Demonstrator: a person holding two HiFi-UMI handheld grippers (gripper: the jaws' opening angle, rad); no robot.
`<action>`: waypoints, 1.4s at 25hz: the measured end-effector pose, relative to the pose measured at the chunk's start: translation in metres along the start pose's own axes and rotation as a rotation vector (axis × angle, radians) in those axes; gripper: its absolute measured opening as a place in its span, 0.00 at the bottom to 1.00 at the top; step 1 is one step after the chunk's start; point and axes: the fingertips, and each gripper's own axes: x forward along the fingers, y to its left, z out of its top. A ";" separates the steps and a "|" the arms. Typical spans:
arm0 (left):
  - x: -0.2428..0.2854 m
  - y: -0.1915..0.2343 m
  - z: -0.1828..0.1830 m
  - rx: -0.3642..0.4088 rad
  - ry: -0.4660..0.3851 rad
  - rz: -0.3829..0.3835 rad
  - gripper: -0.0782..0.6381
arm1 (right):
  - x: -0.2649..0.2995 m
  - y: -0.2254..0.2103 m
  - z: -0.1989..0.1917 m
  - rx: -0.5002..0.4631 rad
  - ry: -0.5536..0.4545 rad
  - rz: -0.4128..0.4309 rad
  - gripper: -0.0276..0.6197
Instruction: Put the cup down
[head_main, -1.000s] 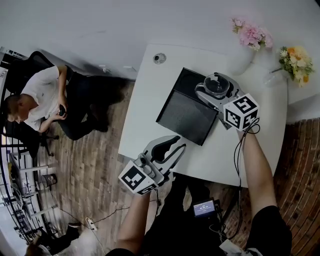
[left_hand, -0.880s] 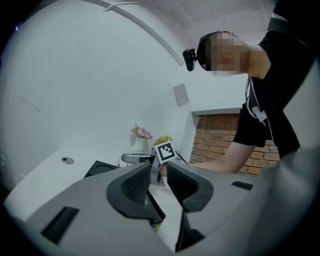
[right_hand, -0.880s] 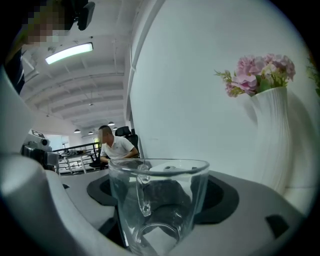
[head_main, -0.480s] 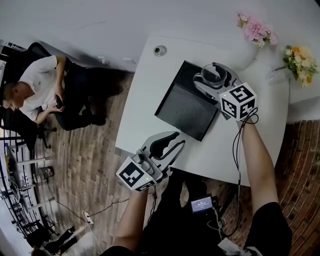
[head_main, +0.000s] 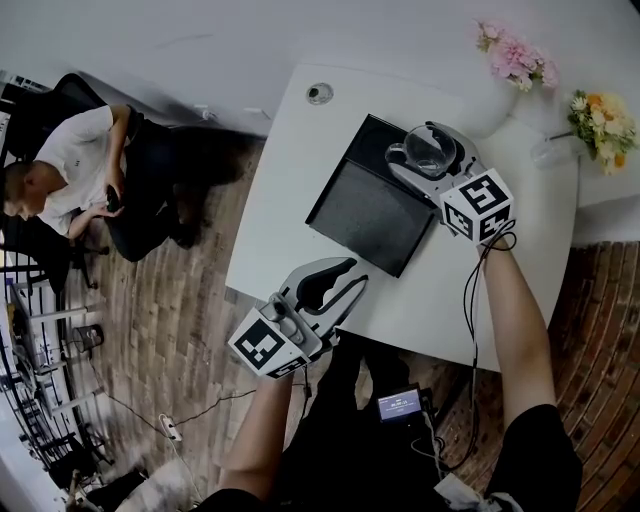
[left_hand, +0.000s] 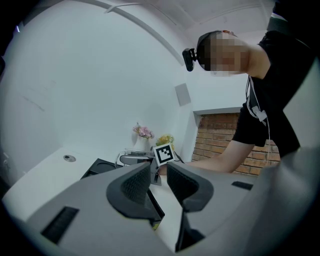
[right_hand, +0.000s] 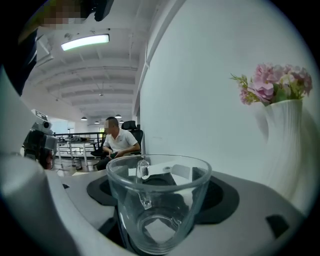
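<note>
While the right gripper (head_main: 428, 155) is clamped on the cup (right_hand: 159, 202), the clear glass stands upright between its pads, over the far corner of the dark tray (head_main: 365, 215) on the white table (head_main: 290, 180). Whether it touches the tray, I can't tell. Left gripper (head_main: 353, 276) hangs at the table's near edge, well apart from the cup, jaws slightly parted, nothing between them. Two flower vases (head_main: 490, 100) stand just beyond.
</note>
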 end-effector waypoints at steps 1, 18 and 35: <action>0.000 0.000 0.000 0.000 -0.001 -0.001 0.24 | -0.001 0.000 -0.001 -0.009 0.002 -0.003 0.70; -0.001 -0.004 -0.001 0.000 0.004 0.010 0.24 | -0.005 0.002 -0.004 -0.049 -0.010 -0.019 0.71; -0.005 -0.008 0.006 0.017 0.002 0.005 0.24 | -0.023 -0.001 -0.003 0.017 0.006 -0.013 0.72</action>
